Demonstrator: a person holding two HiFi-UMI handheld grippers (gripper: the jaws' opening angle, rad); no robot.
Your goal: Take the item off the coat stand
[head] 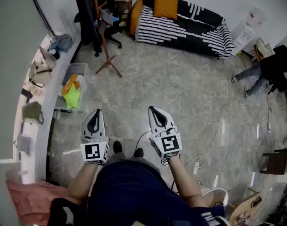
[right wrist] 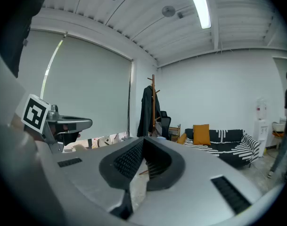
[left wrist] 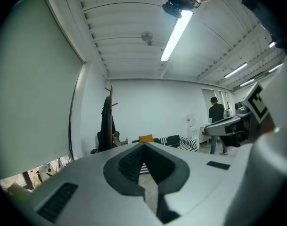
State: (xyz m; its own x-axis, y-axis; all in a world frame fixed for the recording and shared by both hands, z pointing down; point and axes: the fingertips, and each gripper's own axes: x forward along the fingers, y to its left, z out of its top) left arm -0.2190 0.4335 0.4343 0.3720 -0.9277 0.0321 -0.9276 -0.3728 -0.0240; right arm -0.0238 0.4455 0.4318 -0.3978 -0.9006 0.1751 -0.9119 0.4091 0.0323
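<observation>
From the head view, the left gripper (head: 96, 113) and the right gripper (head: 152, 111) sit side by side above the stone floor (head: 181, 93), both pointing out into the room. The coat stand (head: 102, 36) is well ahead of the fingers and a little to their left. A dark coat (head: 86, 13) hangs on it. A striped sofa (head: 190, 27) with an orange cushion (head: 166, 4) lies far ahead to the right.

In the left gripper view, the fingers are pressed together with nothing between them. The coat hangs on its stand well beyond the tips, up and to their left. A person (left wrist: 215, 114) stands far off to their right.

In the right gripper view, these fingers are also closed tip to tip and empty. The stand rises almost straight beyond the tips, well apart from them, and the coat drapes down its left side. The sofa lies off to the right.
</observation>
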